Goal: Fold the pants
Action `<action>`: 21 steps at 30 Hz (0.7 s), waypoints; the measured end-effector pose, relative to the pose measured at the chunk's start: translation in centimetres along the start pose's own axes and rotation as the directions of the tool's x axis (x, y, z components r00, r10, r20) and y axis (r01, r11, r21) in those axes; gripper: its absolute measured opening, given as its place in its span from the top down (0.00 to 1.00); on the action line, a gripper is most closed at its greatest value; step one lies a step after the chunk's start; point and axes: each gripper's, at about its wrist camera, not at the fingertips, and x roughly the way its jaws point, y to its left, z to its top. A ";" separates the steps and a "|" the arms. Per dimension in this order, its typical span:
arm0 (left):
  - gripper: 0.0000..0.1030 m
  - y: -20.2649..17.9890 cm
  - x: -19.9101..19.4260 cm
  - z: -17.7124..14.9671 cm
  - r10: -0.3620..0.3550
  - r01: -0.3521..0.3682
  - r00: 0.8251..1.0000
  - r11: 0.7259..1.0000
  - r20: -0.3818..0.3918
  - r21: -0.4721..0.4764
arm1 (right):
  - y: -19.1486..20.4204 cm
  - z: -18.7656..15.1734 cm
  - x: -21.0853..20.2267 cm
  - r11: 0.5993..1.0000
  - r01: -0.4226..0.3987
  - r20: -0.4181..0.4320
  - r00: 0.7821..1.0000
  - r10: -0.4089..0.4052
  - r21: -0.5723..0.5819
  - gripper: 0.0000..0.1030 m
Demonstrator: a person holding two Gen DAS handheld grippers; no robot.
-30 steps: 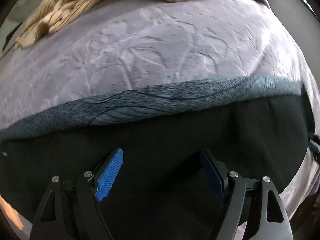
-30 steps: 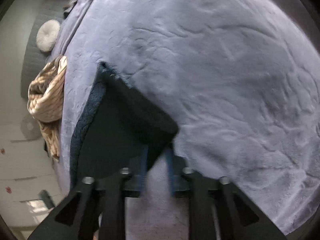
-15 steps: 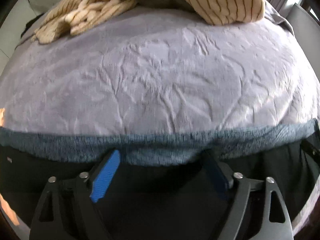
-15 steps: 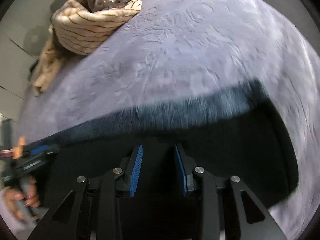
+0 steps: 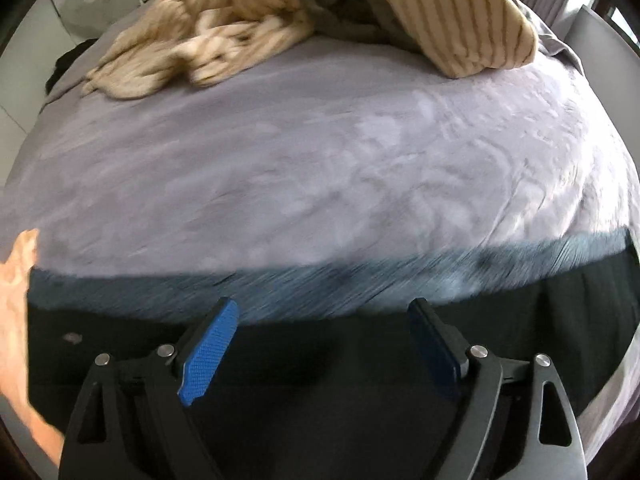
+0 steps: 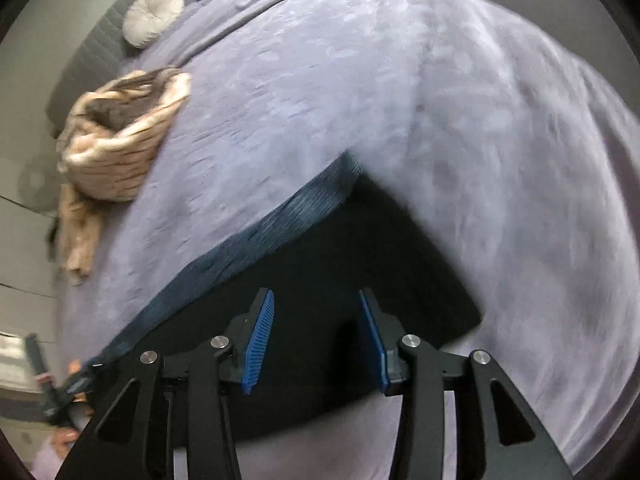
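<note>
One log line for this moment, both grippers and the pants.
left gripper: open, empty | right gripper: jaws just opening, empty | pants: flat on purple bedspread, released | striped blanket: far side

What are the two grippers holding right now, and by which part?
Nothing. The left gripper and right gripper both hang open above the folded pants, the right one's jaws having just opened, with no fabric between the pads.

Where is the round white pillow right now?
The round white pillow shows only in the right wrist view, top left, at the bed's far end, beyond the striped tan blanket on the purple bedspread.
</note>
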 end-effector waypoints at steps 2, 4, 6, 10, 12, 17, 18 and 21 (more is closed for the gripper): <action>0.15 2.0 -1.0 -1.5 0.029 -0.029 1.000 1.000 -0.003 0.001 | 1.4 -2.6 -0.5 0.993 -0.120 -0.045 0.992 0.121 0.015 0.53; 0.15 4.9 -1.9 -3.2 0.066 -0.066 0.998 0.998 -0.006 -0.009 | 3.9 -5.7 0.3 0.969 -0.247 -0.124 0.961 0.247 0.021 0.53; 0.15 8.2 -2.1 -4.6 0.096 -0.096 0.995 0.995 -0.022 -0.034 | 6.5 -9.2 1.5 0.937 -0.347 -0.219 0.913 0.345 0.029 0.52; 0.15 14.4 -1.7 -7.3 0.155 -0.159 0.986 0.983 -0.054 -0.093 | 13.4 -17.9 6.6 0.870 -0.481 -0.446 0.759 0.474 0.105 0.52; 0.15 17.5 -1.7 -8.4 0.204 -0.208 0.978 0.971 -0.048 -0.116 | 16.0 -21.3 9.0 0.856 -0.497 -0.500 0.711 0.495 0.140 0.52; 0.01 23.6 -0.4 -10.1 0.188 -0.195 0.981 0.962 -0.054 -0.192 | 19.5 -24.5 13.1 0.841 -0.499 -0.531 0.664 0.526 0.209 0.52; 0.00 24.3 -0.1 -10.2 0.177 -0.184 0.983 0.962 -0.053 -0.202 | 19.9 -25.0 13.7 0.837 -0.501 -0.541 0.651 0.532 0.221 0.52; 0.00 24.4 0.7 -10.2 0.162 -0.166 0.986 0.971 -0.038 -0.173 | 20.8 -25.6 14.5 0.835 -0.496 -0.561 0.631 0.536 0.239 0.52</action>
